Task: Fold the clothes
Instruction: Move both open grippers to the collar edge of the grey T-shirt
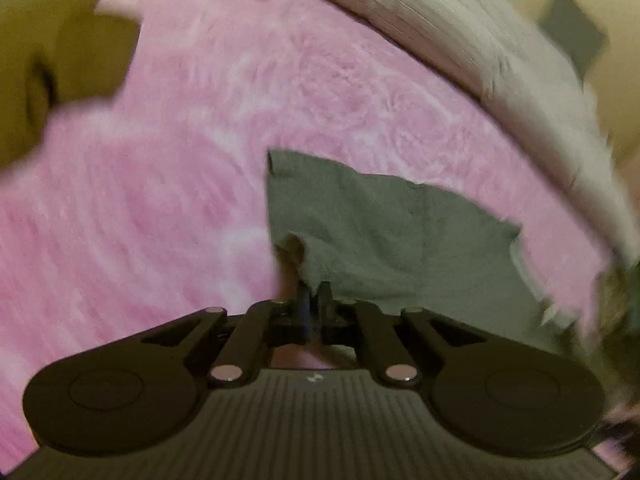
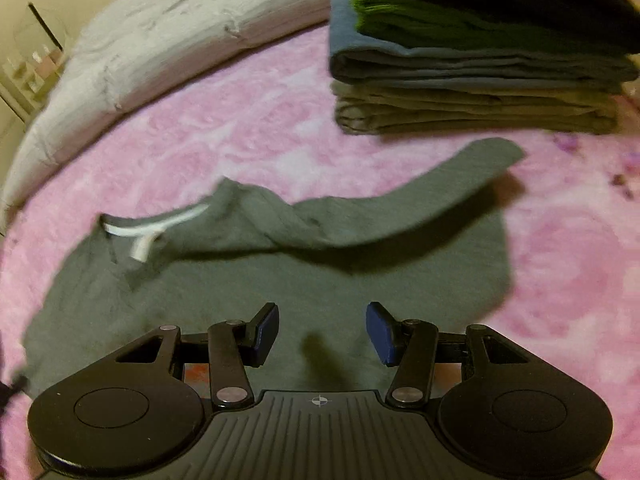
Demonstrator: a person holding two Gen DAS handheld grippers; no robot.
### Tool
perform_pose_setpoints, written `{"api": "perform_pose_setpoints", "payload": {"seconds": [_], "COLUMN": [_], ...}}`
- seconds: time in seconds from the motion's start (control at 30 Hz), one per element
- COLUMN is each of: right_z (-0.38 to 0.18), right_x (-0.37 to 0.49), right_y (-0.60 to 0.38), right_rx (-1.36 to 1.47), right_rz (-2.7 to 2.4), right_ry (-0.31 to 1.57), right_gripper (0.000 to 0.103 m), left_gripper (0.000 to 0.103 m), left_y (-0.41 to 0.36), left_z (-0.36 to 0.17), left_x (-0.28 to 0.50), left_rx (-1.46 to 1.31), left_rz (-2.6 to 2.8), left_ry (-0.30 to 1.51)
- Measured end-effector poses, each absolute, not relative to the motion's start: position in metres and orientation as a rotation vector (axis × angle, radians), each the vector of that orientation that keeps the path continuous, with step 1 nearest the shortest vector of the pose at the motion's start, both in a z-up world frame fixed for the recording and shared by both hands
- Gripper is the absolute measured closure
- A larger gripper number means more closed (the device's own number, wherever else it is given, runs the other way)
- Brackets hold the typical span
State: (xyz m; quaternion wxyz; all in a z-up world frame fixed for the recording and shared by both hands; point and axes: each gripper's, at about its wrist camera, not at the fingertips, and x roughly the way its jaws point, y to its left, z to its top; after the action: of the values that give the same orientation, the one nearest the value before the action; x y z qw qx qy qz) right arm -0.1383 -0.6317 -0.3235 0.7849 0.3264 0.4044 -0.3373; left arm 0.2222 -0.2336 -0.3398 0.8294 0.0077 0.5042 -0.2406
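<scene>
Right wrist view: a grey-green shirt (image 2: 280,280) lies on the pink fuzzy blanket (image 2: 240,128), one sleeve lifted above it. Beyond the shirt stands a stack of folded clothes (image 2: 472,72); a grey pillow (image 2: 160,28) lies beside the stack. Over the shirt, the right gripper (image 2: 322,330) has its jaws spread, empty. The left gripper (image 1: 316,294) has its jaws nearly together at the shirt's edge; whether they pinch it I cannot tell.
</scene>
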Motion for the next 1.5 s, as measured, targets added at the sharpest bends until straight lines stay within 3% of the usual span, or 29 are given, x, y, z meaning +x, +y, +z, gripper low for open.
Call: {"api": "perform_pose_setpoints", "payload": {"seconds": [0.2,0.3,0.33,0.43,0.67,0.7,0.73,0.9,1.0,1.1,1.2,1.3,1.37,1.5], "right_z": [-0.313,-0.302,-0.301,-0.305,-0.343,-0.351,-0.356,-0.353,-0.359,-0.368,-0.342,-0.307,-0.303,-0.339], "right_x": [-0.163,-0.16,-0.156,-0.134,-0.043,-0.035,-0.028,0.0,0.021,0.03,-0.005,-0.08,-0.133,-0.242], "right_y": [-0.632,-0.631,-0.635,-0.653,-0.69,-0.698,-0.706,-0.736,-0.746,-0.738,-0.725,-0.706,-0.703,-0.712], "right_rx": [0.43,0.302,0.298,0.331,0.357,0.386,0.408,0.365,0.315,0.22,0.232,0.337,0.476,1.024], "right_rz": [-0.766,-0.683,-0.654,-0.567,-0.349,-0.316,-0.288,-0.287,-0.366,-0.391,-0.425,-0.529,-0.634,-0.846], "right_ry": [0.976,0.964,0.944,0.886,0.937,0.962,0.976,0.894,0.905,0.971,0.89,0.751,0.738,0.683], "right_gripper": [0.051,0.051,0.051,0.051,0.051,0.066,0.103,0.103,0.102,0.069,0.064,0.046,0.046,0.046], "left_gripper": [0.087,0.087,0.086,0.072,0.069,0.069,0.069,0.069,0.068,0.066,0.063,0.063,0.063,0.062], "left_y": [-0.234,-0.271,-0.286,-0.341,-0.426,-0.433,-0.435,-0.434,-0.435,-0.435,-0.428,-0.413,-0.403,-0.387], "left_z": [-0.324,-0.313,-0.311,-0.314,-0.324,-0.325,-0.328,-0.342,-0.356,-0.363,-0.36,-0.353,-0.348,-0.342], "left_x": [0.224,0.206,0.2,0.188,0.192,0.193,0.193,0.185,0.177,0.171,0.168,0.167,0.164,0.154], "left_rx": [0.201,0.263,0.283,0.33,0.35,0.34,0.327,0.327,0.348,0.361,0.369,0.336,0.305,0.244], "left_rz": [-0.393,-0.557,-0.623,-0.809,-0.971,-0.977,-0.977,-0.959,-0.93,-0.916,-0.909,-0.883,-0.867,-0.844], "left_ry": [1.007,0.959,0.948,0.936,0.911,0.918,0.929,0.947,0.958,0.961,0.946,0.964,0.988,1.037]}}
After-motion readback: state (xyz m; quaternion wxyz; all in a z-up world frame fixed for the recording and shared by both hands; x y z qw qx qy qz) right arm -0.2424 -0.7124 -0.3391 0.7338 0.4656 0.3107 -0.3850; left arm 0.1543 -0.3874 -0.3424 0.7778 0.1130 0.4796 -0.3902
